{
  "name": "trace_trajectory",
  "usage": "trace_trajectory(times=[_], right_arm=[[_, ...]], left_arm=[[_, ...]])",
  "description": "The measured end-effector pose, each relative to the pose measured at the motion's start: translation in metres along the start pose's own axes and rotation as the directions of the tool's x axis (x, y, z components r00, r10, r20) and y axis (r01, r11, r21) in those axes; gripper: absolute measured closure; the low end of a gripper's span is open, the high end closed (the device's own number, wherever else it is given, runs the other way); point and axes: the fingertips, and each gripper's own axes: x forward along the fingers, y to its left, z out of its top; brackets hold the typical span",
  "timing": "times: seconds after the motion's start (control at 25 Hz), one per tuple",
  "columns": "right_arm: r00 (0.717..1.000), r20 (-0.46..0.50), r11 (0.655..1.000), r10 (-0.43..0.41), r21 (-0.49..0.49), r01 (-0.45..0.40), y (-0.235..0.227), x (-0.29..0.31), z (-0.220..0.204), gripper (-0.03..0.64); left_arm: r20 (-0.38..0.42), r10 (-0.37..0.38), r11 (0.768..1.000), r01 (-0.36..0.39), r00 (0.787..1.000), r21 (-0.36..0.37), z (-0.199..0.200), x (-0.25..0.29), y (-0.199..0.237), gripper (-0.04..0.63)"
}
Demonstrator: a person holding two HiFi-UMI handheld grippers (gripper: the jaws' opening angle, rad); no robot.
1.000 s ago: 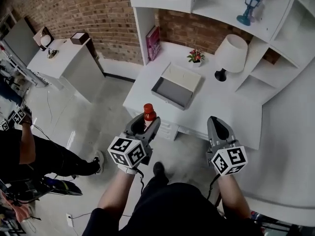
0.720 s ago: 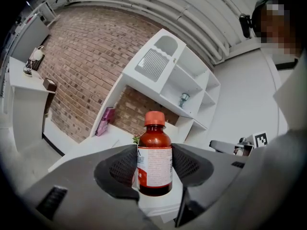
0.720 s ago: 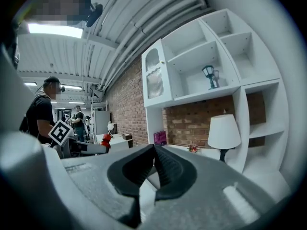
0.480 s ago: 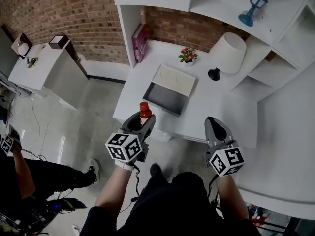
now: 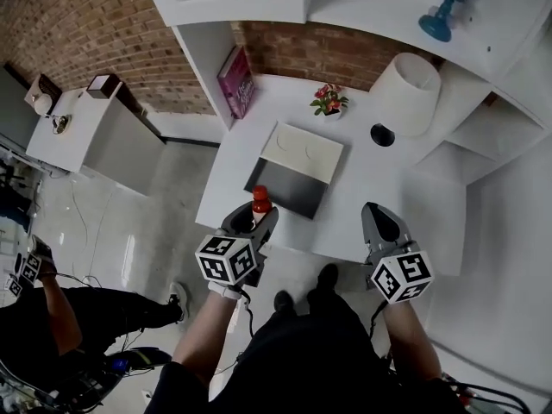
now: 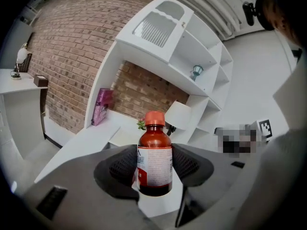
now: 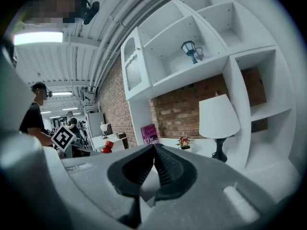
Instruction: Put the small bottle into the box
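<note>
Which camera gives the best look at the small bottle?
The left gripper view: the small bottle stands upright, centred between the left gripper's jaws, with label and red cap clear. The head view shows only its cap and shoulders above that gripper. The right gripper view catches just a tiny red bit at far left.

Pink book (image 5: 235, 81), potted flowers (image 5: 329, 100) and white lamp (image 5: 412, 83) stand on the desk (image 5: 405, 197).

Small bottle (image 5: 260, 201): lower body is hidden inside left gripper (image 5: 258, 218) in head view, label print illegible; blue lantern (image 5: 448, 9) cut by top edge.
</note>
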Motion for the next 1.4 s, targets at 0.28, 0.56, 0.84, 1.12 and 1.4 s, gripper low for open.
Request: trace_trajectory(times=[0.28, 0.56, 0.84, 1.12, 1.4], right_arm=[[0.998, 0.010, 0.997, 0.060, 0.038, -0.060, -0.056, 0.040, 0.016, 0.616], [0.999, -0.007, 0.996, 0.054, 0.077, -0.053, -0.099, 0.055, 0.006, 0.615], [0.998, -0.022, 0.991, -0.051, 0.123, 0.053, -0.126, 0.064, -0.009, 0.615], [0.993, -0.010, 0.986, -0.116, 0.123, 0.116, -0.126, 0.071, -0.010, 0.615], [0.986, -0.001, 0.975, -0.164, 0.150, 0.162, -0.136, 0.076, -0.011, 0.616]], left_arm=[[-0.195, 0.136, 0.986, -0.115, 0.971, 0.117, -0.017, 0.056, 0.006, 0.379], [-0.388, 0.201, 0.962, -0.107, 0.900, 0.250, -0.057, 0.112, 0.026, 0.379], [-0.557, 0.248, 0.957, -0.112, 0.792, 0.267, -0.098, 0.141, 0.062, 0.379], [-0.663, 0.241, 0.958, -0.063, 0.709, 0.281, -0.118, 0.163, 0.086, 0.379], [-0.740, 0.238, 0.962, -0.046, 0.629, 0.270, -0.138, 0.172, 0.092, 0.379]])
